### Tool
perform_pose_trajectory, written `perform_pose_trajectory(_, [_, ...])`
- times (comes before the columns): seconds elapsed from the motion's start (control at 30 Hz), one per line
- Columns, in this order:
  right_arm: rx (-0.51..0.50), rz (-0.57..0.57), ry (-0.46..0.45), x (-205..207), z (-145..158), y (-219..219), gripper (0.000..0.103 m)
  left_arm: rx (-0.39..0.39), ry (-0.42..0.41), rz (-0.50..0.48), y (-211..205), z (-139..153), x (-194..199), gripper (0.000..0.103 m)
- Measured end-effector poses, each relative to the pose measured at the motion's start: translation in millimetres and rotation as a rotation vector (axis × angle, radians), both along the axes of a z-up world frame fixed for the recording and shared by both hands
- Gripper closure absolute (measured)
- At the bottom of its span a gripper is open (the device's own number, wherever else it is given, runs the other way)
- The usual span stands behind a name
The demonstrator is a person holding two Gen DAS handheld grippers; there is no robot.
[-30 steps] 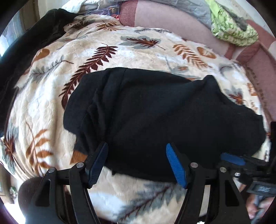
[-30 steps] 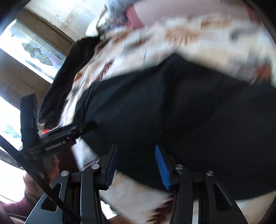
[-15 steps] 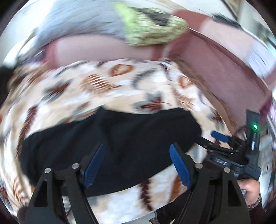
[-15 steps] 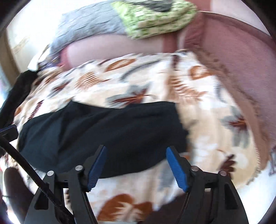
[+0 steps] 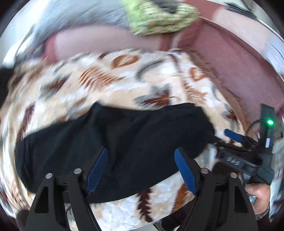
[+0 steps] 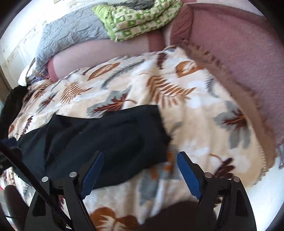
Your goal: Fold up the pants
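Black pants (image 5: 124, 142) lie folded in a flat bundle on a cream leaf-print blanket (image 5: 124, 80). My left gripper (image 5: 142, 168) is open and empty, just above the near edge of the pants. My right gripper (image 6: 140, 170) is open and empty, over the right end of the pants (image 6: 106, 138). The right gripper also shows in the left wrist view (image 5: 232, 136) beside the pants' right end, held in a hand.
A pink sofa back (image 6: 239, 53) curves behind and to the right. A green checked blanket (image 6: 138, 16) and a grey quilt (image 6: 71, 35) lie on top of it. Dark cloth (image 6: 12, 106) hangs at the far left.
Both grippers have pulled back and swung right, off the pants. The right gripper's jaws have opened wider. The pants lie where they were.
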State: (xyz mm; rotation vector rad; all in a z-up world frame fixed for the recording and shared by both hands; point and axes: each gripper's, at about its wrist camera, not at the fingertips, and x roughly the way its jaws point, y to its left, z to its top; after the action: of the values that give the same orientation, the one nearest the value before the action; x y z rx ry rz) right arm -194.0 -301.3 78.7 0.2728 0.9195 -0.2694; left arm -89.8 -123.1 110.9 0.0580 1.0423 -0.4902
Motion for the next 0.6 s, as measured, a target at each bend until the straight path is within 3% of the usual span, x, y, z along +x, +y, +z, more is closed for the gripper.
perform_pose_trajectory(0.1, [-0.014,0.056,-0.009,24,3,20,0.015,0.01,0.029,0.104,35,-15,11,0.026])
perform_pose_trajectory(0.27, [0.184,0.193,-0.049,63,13,53,0.015,-0.009,0.068,0.202,74,-27,21,0.026])
perform_pose_trajectory(0.43, [0.136,0.157,-0.012,55,-5,58,0.015,-0.03,0.065,0.164,70,-32,21,0.026])
perform_pose_trajectory(0.6, [0.09,0.023,0.003,19,-15,6,0.015,-0.051,0.098,0.092,47,-45,25,0.026])
